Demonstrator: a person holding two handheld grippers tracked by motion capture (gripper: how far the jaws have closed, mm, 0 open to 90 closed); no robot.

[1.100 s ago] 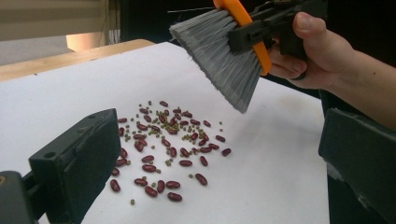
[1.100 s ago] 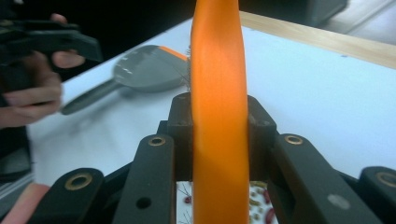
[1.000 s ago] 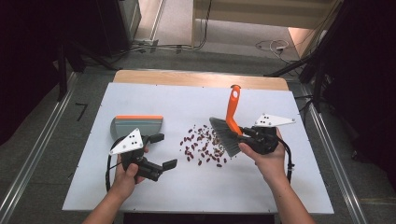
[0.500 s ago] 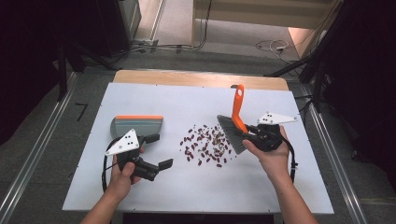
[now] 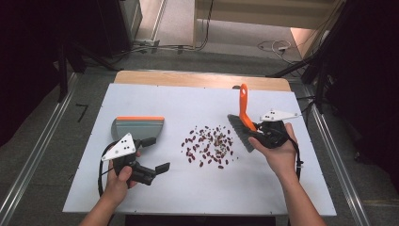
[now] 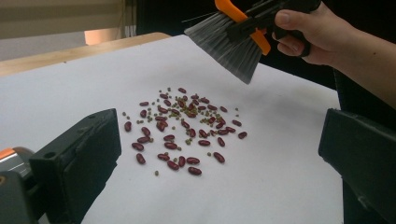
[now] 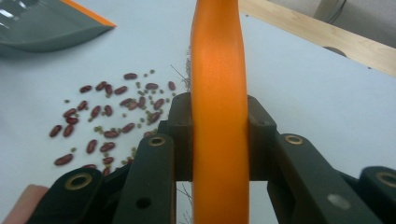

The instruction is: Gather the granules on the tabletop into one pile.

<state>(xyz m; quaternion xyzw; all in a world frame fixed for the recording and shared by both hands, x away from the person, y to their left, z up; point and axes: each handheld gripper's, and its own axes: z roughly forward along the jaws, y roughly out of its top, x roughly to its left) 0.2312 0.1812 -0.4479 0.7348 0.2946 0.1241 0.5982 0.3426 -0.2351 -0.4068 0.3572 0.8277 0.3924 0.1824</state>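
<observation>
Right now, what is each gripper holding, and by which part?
The right gripper clamps the brush by its orange handle. The left gripper holds nothing; its jaws stand open.

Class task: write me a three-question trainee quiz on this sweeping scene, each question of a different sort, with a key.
1. True or false: the right gripper is shut on the brush.
2. Where is the dustpan relative to the beans in the high view: A left, B right, C behind?
3. Fill in: the left gripper jaws stand ____.

Key: 1 true; 2 A; 3 open.
</observation>
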